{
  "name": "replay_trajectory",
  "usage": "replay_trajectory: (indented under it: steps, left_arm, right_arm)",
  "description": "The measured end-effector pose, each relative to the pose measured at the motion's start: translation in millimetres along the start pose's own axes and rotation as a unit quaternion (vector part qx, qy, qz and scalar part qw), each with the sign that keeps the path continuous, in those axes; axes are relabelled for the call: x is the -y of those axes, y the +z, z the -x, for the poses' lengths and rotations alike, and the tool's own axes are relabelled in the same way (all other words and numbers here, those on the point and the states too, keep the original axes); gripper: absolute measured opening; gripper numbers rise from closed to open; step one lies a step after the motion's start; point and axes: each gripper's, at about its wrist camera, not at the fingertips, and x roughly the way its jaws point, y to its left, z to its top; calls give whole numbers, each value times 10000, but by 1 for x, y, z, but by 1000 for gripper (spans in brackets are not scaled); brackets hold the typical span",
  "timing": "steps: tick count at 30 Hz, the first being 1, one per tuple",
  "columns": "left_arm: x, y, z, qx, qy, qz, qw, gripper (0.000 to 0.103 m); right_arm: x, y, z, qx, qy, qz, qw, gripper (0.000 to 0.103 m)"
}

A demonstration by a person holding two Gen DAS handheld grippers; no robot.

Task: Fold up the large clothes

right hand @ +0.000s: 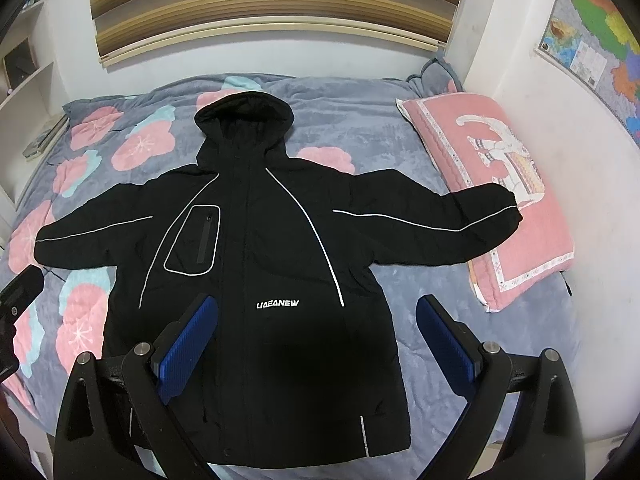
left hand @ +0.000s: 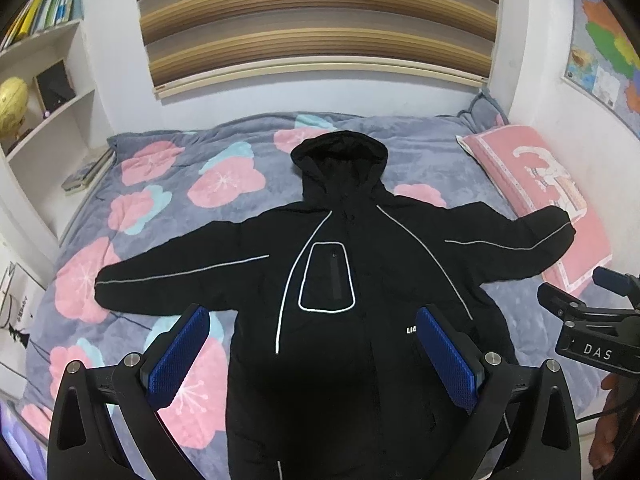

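Observation:
A black hooded jacket (left hand: 328,280) with white reflective piping lies flat, front up, on the bed, sleeves spread to both sides and hood towards the wall. It also shows in the right wrist view (right hand: 264,248). My left gripper (left hand: 312,320) is open and empty, held above the jacket's lower left part. My right gripper (right hand: 316,312) is open and empty, above the jacket's lower right part; it also shows at the right edge of the left wrist view (left hand: 580,312). The jacket's right sleeve cuff (right hand: 504,208) rests on the pillow.
The bed has a grey blanket (left hand: 168,208) with pink flowers. A pink pillow (right hand: 500,184) lies at the right by the wall. White shelves (left hand: 48,112) with books stand left of the bed. A map (right hand: 592,40) hangs on the right wall.

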Motion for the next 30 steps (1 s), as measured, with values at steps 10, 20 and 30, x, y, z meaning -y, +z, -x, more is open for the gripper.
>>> replay_trajectory:
  steps: [10,20,30]
  left_arm:
    - [-8,-3,-8,-120,137,98,9998,102]
    - [-11,-6,-14,-244,113,157,9995,102]
    - [-12,-7,-20,-339,98,181,9992,102]
  right_arm:
    - [-3,2,-6,-58,44,-21,10000,100]
    - [-9,-1,-16,-177,98,-5,9998,100]
    - [-14,-1,-19,-241,159,14,9996,100]
